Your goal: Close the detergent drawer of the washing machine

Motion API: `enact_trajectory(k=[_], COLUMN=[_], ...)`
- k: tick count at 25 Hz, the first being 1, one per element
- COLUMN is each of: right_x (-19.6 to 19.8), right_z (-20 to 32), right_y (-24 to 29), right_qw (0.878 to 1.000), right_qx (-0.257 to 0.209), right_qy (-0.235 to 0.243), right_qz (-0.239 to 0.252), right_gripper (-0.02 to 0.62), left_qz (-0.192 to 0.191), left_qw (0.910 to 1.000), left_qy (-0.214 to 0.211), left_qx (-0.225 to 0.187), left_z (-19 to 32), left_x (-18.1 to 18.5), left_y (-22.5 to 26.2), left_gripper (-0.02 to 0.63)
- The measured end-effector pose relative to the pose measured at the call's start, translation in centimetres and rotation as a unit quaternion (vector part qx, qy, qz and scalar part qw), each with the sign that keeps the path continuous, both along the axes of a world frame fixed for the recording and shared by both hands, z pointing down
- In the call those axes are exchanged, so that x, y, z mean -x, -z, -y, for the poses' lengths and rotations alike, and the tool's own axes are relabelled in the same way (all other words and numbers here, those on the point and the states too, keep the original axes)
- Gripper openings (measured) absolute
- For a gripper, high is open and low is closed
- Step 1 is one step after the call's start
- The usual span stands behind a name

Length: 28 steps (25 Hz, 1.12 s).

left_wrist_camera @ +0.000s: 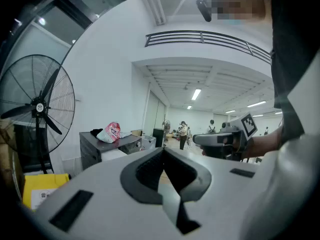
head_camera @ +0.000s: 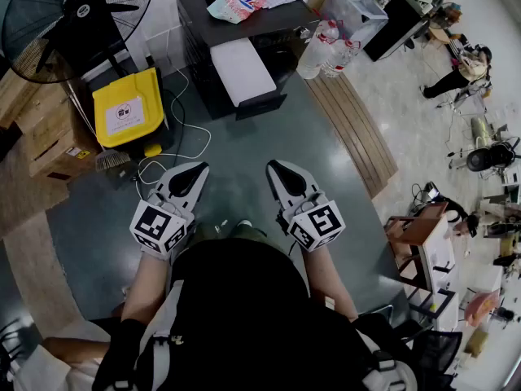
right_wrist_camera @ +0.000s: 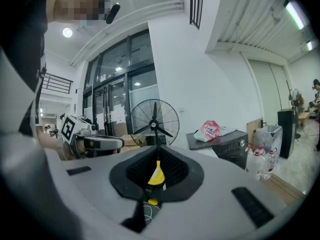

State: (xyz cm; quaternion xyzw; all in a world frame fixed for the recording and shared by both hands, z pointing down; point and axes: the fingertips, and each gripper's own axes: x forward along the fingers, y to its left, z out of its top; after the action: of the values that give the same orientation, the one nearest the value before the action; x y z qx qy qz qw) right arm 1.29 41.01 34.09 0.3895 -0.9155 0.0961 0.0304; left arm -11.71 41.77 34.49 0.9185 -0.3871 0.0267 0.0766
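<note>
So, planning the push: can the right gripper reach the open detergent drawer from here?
Probably not yet: the right gripper hangs well short of the detergent drawer. The floor between looks free, so stepping forward should do.

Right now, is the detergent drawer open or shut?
Open: the white detergent drawer sticks out from the front of the dark washing machine.

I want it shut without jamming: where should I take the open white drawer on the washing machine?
Its dark front panel, the end nearest you. The drawer sticks straight out of the washing machine toward you, so come from your side and probably push straight in.
</note>
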Motion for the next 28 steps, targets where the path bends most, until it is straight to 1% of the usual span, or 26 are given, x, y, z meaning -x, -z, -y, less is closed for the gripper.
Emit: enact_trajectory(k=[4,9,14,16,20,23,28], right_x=[-1.8,-4.0,-6.4,-6.9,-7.6,-7.2,-5.6], right_z=[1.1,2.3,3.4,3.9,5.4,7.3,12.2], right_y=[-0.3,-0.7,-1.1,-1.7,-2.8,-3.5,-4.5], right_qw=[1.000,1.000,0.997,0.997,0.997,0.998,0.998], right_qx=[0.000,-0.003,0.015,0.020,0.031,0.034,0.040], right_qy=[0.008,0.016,0.015,0.015,0.010,0.004,-0.027], right_qz=[0.010,0.015,0.069,0.075,0.072,0.062,0.047], right_gripper=[0.031,0.031,0.032,0.032,0.032,0.032,0.032], left_qz=[-0.010,-0.007,0.013,0.020,0.018,0.014,0.019], left_qw=[0.9999,0.9997,0.9994,0.9990,0.9982,0.9979,0.9975], left_qy=[0.010,0.022,0.026,0.030,0.036,0.035,0.011], left_qx=[0.006,0.005,0.019,0.028,0.045,0.053,0.067], left_z=[1.2,2.5,3.1,3.6,5.5,7.7,13.2], left_x=[-1.7,-4.0,-6.2,-6.6,-6.7,-6.1,-4.4], left_y=[-0.2,-0.4,-1.4,-2.2,-3.5,-4.6,-6.7], left_gripper=[0.011,0.011,0.011,0.011,0.011,0.011,0.011])
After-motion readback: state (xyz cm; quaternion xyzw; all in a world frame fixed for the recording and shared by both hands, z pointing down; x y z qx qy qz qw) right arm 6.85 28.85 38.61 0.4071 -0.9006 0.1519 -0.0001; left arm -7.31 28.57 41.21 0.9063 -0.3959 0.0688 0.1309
